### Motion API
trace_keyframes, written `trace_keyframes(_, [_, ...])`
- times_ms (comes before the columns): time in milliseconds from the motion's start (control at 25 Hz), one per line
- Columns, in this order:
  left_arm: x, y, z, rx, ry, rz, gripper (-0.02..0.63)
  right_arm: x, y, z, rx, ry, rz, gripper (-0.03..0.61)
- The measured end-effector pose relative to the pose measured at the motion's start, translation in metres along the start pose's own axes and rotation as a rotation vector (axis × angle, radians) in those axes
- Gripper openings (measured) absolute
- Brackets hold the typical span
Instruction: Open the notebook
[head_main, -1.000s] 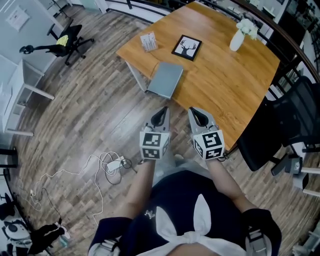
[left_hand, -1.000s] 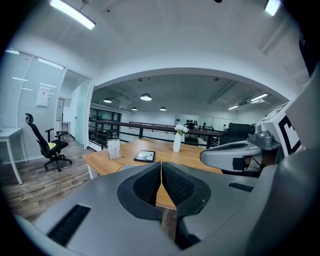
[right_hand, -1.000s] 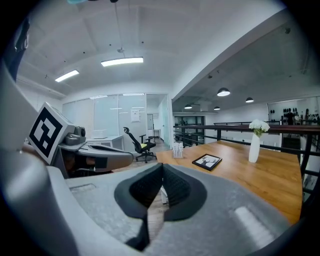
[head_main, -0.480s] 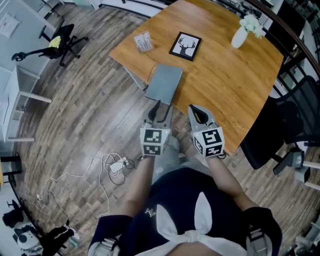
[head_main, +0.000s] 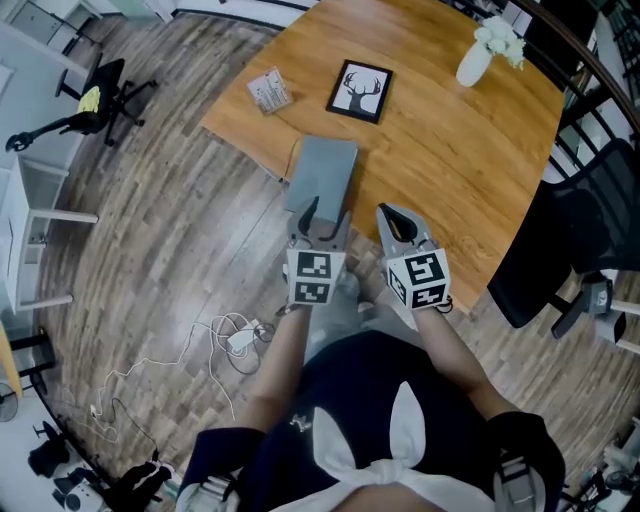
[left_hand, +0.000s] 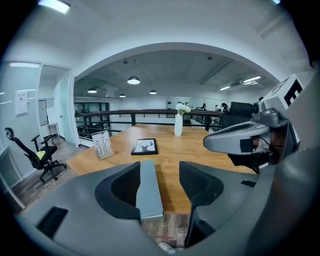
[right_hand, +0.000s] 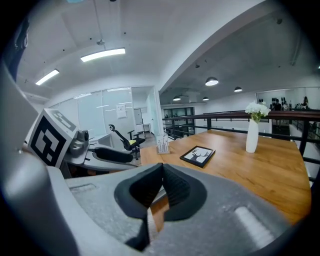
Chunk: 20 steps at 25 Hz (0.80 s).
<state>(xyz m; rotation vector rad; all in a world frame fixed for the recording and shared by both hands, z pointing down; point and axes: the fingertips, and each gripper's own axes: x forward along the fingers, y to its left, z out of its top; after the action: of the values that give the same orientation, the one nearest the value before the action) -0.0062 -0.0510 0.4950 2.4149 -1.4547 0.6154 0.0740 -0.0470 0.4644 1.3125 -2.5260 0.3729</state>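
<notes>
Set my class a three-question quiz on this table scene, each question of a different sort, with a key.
1. True or false: the notebook lies closed on the table.
2. What does the framed picture show? A: a deer's head. B: a boat. C: a clock.
3. Fill in: the jaws of the right gripper are ___, with nothing between them.
Key: 1 true; 2 A; 3 shut.

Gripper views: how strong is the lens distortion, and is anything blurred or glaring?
Left gripper view: heavy fisheye, ceiling bowed into an arch, dark corners; notebook and vase sharp. Right gripper view: same bowing, light strip bright, little glare around it.
</notes>
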Motion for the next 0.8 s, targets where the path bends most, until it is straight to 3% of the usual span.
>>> trace_keyframes(400, [0.041,0.008,-0.041,0.040,0.146,0.003,0.241,0.022,-0.020,-0.006,0.037,0.036,-0.044,-0.002])
trace_keyframes(800, [0.077,0.007,-0.068,0.050,0.229,-0.018,0.241,0.036,-0.029,-0.028,0.069,0.074,-0.068,-0.002])
